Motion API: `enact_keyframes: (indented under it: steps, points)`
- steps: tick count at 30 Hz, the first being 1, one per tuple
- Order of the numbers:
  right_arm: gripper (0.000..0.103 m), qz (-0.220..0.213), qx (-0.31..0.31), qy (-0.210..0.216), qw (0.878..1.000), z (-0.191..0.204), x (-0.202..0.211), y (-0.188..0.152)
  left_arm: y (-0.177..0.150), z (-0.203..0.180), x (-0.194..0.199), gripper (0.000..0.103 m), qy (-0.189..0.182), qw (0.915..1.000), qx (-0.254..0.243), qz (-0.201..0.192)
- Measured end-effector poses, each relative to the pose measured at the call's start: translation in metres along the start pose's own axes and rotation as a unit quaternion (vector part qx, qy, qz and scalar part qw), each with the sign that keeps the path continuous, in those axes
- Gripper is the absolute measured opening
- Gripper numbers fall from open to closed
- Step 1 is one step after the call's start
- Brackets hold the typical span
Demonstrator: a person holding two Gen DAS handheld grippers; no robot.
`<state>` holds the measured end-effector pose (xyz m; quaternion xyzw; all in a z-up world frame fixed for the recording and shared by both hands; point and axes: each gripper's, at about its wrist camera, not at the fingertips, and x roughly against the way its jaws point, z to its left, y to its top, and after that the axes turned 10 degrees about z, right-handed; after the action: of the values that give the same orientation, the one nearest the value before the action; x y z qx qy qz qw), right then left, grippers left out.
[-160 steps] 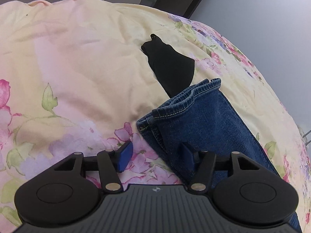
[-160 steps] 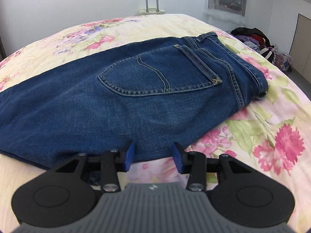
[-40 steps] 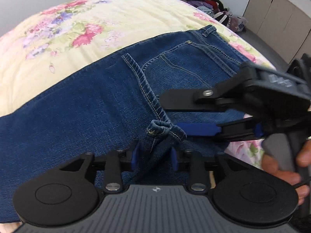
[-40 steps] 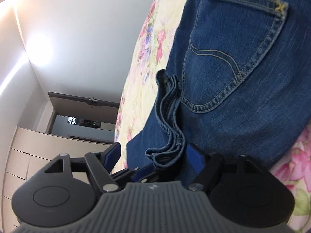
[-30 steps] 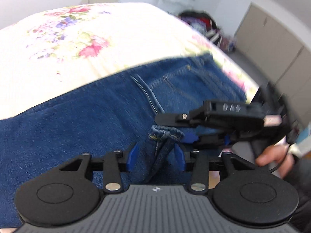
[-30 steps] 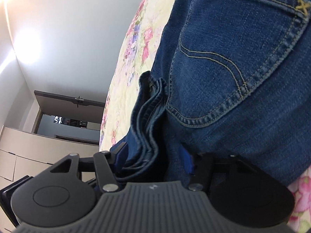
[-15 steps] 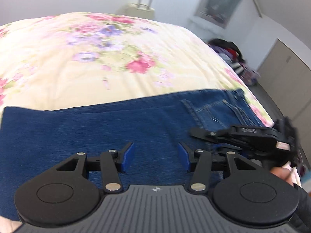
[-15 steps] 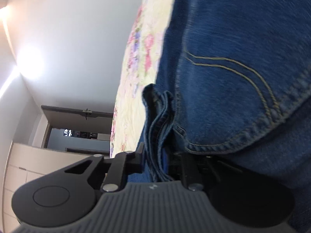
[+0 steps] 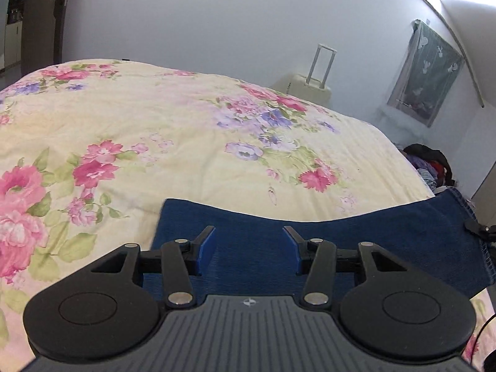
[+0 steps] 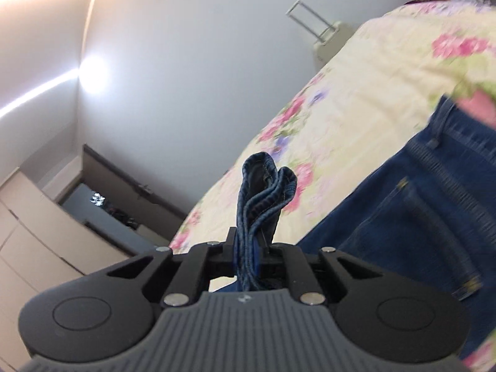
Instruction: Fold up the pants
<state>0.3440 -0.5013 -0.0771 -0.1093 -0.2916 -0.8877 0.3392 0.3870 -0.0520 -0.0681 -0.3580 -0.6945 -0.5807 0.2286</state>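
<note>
- Right now, mid-fold: gripping a bunch of stitched denim edges point(image 10: 265, 186), likely the leg hems, in the right hand-held gripper point(image 10: 249, 257), clamped tight with several layers poking up past the fingertips.
- Lying flat on the flowered bed point(image 9: 186, 130), as for the rest of the pants point(image 9: 372, 235): spread across the near edge under the left camera, with a straight left end that reads as a fold line.
- In the right wrist view, showing a back pocket and waistband just to the right of the clamp, blurred.
- Hovering over the blue cloth with the left hand-held gripper point(image 9: 248, 246), spread wide and holding nothing; no contact with the fabric as far as can be seen.
- Judged so: legs apparently doubled back towards the seat, hems raised and not yet laid down, so a fold begun but unfinished.
- Next, probably: carrying the hems across to the waistband, keeping the layers together, lowering until the edges line up, and only then letting go.
- Probably also bringing the left hand-held gripper down to pin or smooth the cloth near the fold line, to stop the lower layer from dragging.
- Worth watching: one layer slipping out of the clamp, or thick denim springing back once released.
</note>
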Motion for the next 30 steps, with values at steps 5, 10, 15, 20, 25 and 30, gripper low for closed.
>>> enact_keyframes:
  steps: [5,10,15,20,25,30]
  points:
    - [0.004,0.016,0.01,-0.049,0.999,0.003,0.027,0.042,-0.034,0.017,0.002,0.056,0.038,0.999,0.005,-0.025]
    - [0.004,0.01,0.053,-0.13,0.99,0.02,0.078,0.072,-0.05,0.036,-0.015,0.052,0.036,0.9993,0.009,0.001]
    - [0.003,0.048,0.075,-0.207,0.974,0.006,0.067,0.089,-0.05,0.041,-0.021,0.052,0.016,0.9999,0.001,0.003]
    - [0.003,0.062,0.104,-0.287,0.95,-0.021,0.031,0.092,-0.05,0.054,-0.021,0.052,0.001,0.9999,0.013,0.007]
    - [0.003,0.015,0.137,-0.308,0.941,-0.022,0.023,0.088,-0.044,0.062,-0.023,0.05,-0.005,0.9997,0.024,0.004]
    - [0.003,0.007,0.16,-0.337,0.928,-0.024,0.015,0.082,-0.044,0.062,-0.029,0.05,-0.011,0.9997,0.019,0.009]
